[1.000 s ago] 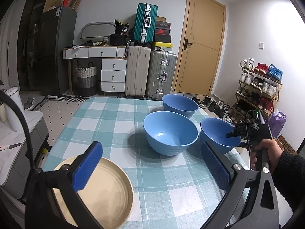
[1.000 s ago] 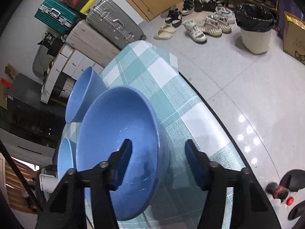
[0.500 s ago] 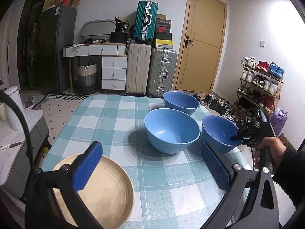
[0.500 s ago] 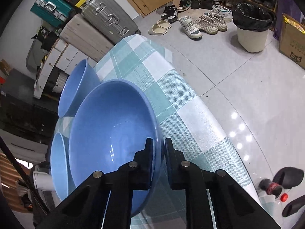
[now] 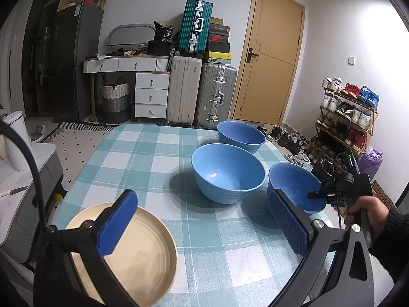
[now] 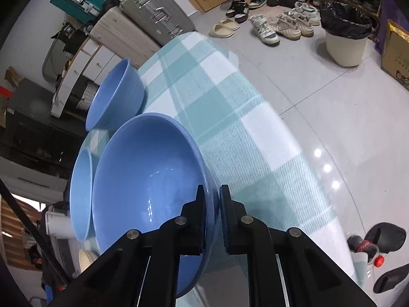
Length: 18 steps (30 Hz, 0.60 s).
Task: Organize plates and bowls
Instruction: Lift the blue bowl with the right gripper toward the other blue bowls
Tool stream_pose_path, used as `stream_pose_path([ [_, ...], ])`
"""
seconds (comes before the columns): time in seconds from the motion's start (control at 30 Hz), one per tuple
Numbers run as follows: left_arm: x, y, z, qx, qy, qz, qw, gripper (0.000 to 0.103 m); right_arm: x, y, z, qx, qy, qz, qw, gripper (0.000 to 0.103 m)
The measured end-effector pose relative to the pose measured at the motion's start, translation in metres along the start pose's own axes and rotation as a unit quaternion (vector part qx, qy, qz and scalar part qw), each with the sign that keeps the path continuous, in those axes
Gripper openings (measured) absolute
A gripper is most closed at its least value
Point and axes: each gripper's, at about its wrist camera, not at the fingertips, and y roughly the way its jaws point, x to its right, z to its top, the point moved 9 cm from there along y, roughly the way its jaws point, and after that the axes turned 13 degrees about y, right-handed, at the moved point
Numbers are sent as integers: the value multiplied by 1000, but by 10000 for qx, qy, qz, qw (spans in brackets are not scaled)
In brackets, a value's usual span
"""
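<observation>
Three blue bowls sit on the checked table (image 5: pixel 143 158): a far bowl (image 5: pixel 240 135), a middle bowl (image 5: pixel 227 171) and a near right bowl (image 5: pixel 294 184). My right gripper (image 6: pixel 212 199) is shut on the rim of the near right bowl (image 6: pixel 148 184), one finger inside and one outside; it also shows in the left wrist view (image 5: pixel 317 194). A cream plate (image 5: pixel 138 253) lies at the table's near left corner. My left gripper (image 5: pixel 202 225) is open and empty, above the table's front, its left finger over the plate.
The table's right edge runs close to the held bowl, with bare floor, shoes (image 6: pixel 265 29) and a bin (image 6: pixel 345 41) beyond. Suitcases (image 5: pixel 202 87) and a drawer unit (image 5: pixel 150 94) stand behind the table. A shoe rack (image 5: pixel 345 117) stands on the right.
My right gripper closed from open around the bowl's rim to shut on it. The bowl now looks slightly tilted and lifted. The left gripper barely moved.
</observation>
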Motion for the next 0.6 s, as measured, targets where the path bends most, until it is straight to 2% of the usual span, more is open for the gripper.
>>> stream_pose_path([
  [0.6, 28, -6, -2, 115, 721, 284, 9969, 103, 3, -16, -89, -552, -487, 45, 9973, 10],
])
